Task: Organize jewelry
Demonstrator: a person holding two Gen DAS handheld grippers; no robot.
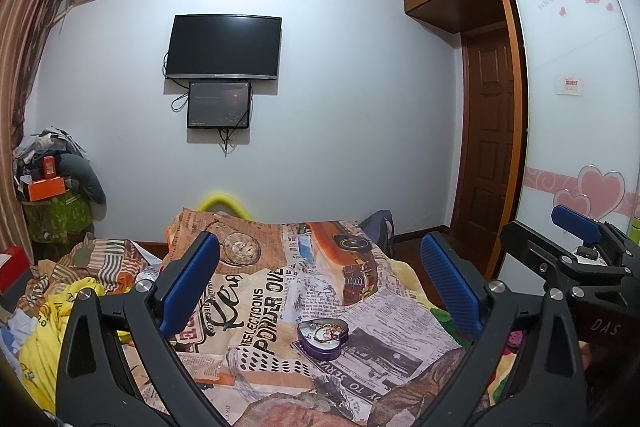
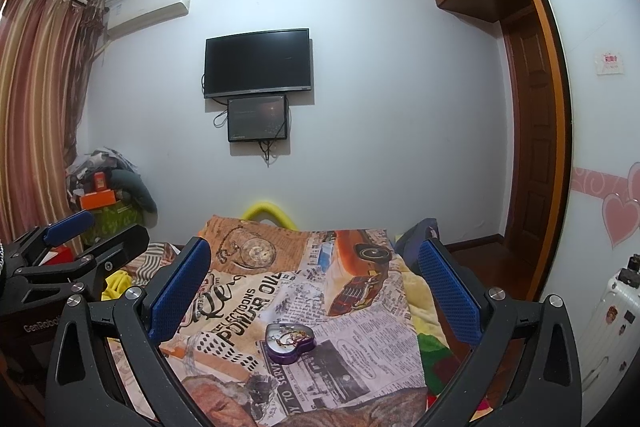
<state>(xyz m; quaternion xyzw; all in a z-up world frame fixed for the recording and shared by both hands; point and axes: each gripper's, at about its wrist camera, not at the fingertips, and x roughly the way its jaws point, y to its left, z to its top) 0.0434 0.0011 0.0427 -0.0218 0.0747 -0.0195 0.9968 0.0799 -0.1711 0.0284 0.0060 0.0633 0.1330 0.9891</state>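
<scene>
A purple heart-shaped tin [image 1: 323, 338] lies open on the newspaper-print cloth [image 1: 280, 299], with thin gold and silver jewelry [image 1: 326, 331] tangled inside. It also shows in the right wrist view [image 2: 289, 341], jewelry [image 2: 290, 335] inside. My left gripper [image 1: 320, 287] is open and empty, held above and behind the tin. My right gripper [image 2: 316, 287] is open and empty, likewise above the tin. The right gripper shows in the left wrist view [image 1: 576, 239]; the left gripper shows in the right wrist view [image 2: 76, 239].
The cloth covers a bed. Crumpled yellow and striped fabrics [image 1: 60, 303] lie at the left. A pile of boxes and clothes [image 1: 52, 187] stands in the far left corner. A TV [image 1: 224, 47] hangs on the wall. Wardrobe and door [image 1: 492, 147] are at right. A white suitcase [image 2: 612, 311] stands far right.
</scene>
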